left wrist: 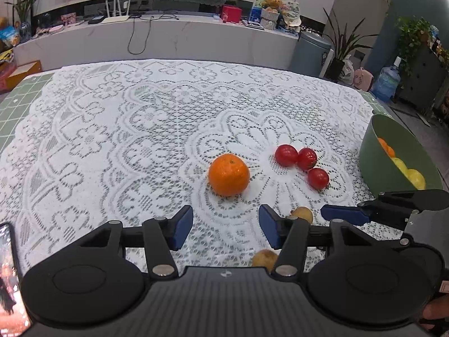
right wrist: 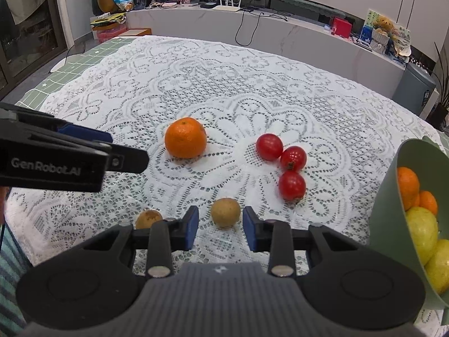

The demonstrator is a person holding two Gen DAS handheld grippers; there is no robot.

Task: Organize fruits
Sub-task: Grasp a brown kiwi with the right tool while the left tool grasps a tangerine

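Observation:
An orange (left wrist: pixel 228 174) (right wrist: pixel 185 137) sits on the lace cloth just ahead of my left gripper (left wrist: pixel 226 229), which is open with nothing between its pads. Three red tomatoes (left wrist: pixel 306 160) (right wrist: pixel 290 163) lie in a cluster to the orange's right. My right gripper (right wrist: pixel 220 230) is open, and a small brown fruit (right wrist: pixel 226 213) (left wrist: pixel 303 214) lies at its fingertips with gaps on both sides. A second brown fruit (right wrist: pixel 148 218) (left wrist: pixel 265 258) lies left of it, partly hidden. At the right stands a green bowl (left wrist: pixel 376 154) (right wrist: pixel 387 210) holding oranges and yellow fruits.
A white lace cloth (left wrist: pixel 112 140) covers most of the green-checked table (left wrist: pixel 16 106). A phone (left wrist: pixel 8 275) stands at the lower left of the left wrist view. A finger (right wrist: pixel 123 160) of my left gripper reaches in from the left of the right wrist view.

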